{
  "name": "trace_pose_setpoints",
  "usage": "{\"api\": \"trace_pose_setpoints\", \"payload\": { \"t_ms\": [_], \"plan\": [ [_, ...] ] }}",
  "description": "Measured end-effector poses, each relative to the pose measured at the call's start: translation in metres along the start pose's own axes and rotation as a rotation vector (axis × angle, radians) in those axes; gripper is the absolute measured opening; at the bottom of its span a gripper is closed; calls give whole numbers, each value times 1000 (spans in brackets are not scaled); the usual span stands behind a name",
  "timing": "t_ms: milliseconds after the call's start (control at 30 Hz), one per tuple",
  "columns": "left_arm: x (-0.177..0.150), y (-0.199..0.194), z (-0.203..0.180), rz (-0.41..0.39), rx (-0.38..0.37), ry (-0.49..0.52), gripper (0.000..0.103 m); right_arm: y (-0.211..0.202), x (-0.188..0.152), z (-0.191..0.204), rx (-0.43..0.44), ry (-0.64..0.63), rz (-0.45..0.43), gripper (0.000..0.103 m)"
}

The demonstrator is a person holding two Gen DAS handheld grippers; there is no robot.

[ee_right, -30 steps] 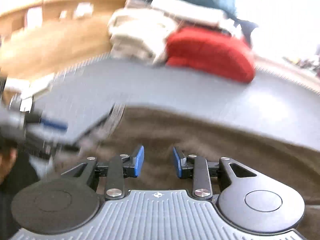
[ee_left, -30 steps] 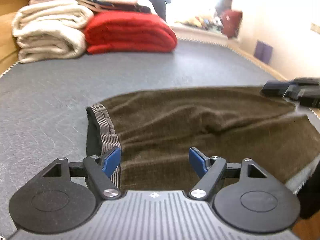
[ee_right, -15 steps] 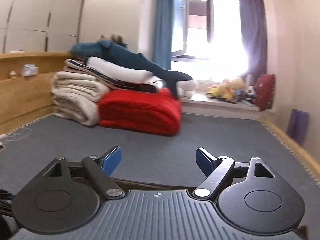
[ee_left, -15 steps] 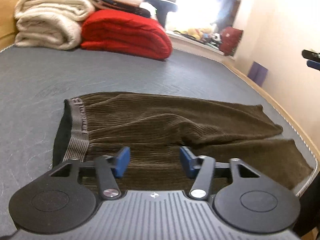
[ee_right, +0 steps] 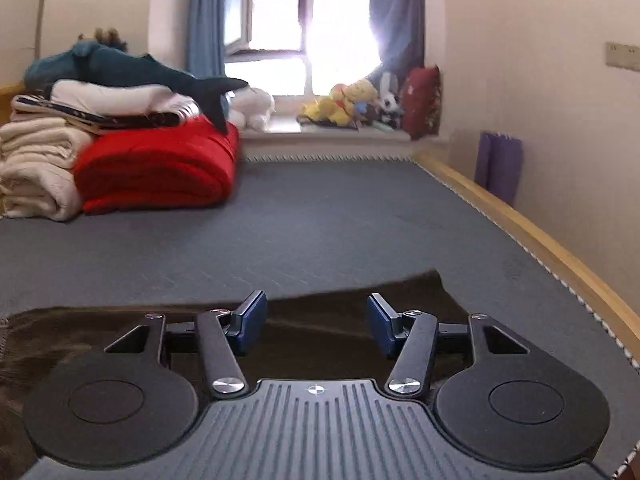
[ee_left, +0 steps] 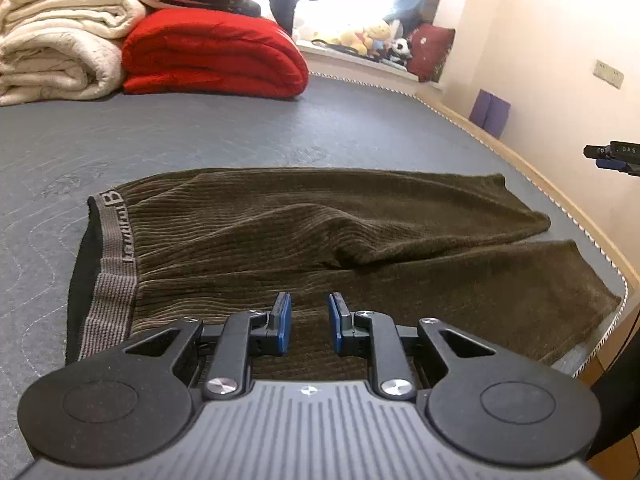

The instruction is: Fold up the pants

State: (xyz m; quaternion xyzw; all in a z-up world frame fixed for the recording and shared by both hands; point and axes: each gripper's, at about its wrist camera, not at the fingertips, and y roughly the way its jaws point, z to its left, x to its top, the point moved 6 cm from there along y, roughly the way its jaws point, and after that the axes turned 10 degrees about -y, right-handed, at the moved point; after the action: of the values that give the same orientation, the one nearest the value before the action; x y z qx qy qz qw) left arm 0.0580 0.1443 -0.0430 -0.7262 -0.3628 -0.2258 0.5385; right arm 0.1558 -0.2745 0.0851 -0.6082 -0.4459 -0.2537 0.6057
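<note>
A wide grey quilted mattress (ee_left: 240,132) carries everything here. At its far end sits a stack of folded bedding: one red quilt (ee_left: 212,60) beside two cream blankets (ee_left: 56,52). One pair of dark brown ribbed corduroy pants (ee_left: 320,240) lies flat near the close edge, long axis crosswise, its grey lettered waistband (ee_left: 114,260) pointing left and its two legs reaching right toward the mattress edge. The left gripper (ee_left: 310,320) hovers low over the near side of the pants, jaws narrowed to a slim gap, pinching nothing. The right gripper (ee_right: 316,324) hangs above the leg end, jaws spread wide and empty.
</note>
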Motion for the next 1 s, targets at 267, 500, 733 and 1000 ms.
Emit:
{"api": "trace_pose_setpoints", "payload": {
  "t_ms": [267, 500, 733, 1000],
  "plan": [
    [6, 10, 2, 29, 24, 28, 22, -4, -15, -32, 2, 73, 43, 57],
    [57, 33, 34, 27, 98, -17, 24, -2, -10, -29, 22, 89, 46, 57],
    [127, 86, 87, 34, 186, -52, 42, 3, -4, -9, 29, -21, 41, 57],
    [175, 173, 148, 119, 278, -115, 59, 13, -3, -10, 47, -15, 72, 57]
  ]
}}
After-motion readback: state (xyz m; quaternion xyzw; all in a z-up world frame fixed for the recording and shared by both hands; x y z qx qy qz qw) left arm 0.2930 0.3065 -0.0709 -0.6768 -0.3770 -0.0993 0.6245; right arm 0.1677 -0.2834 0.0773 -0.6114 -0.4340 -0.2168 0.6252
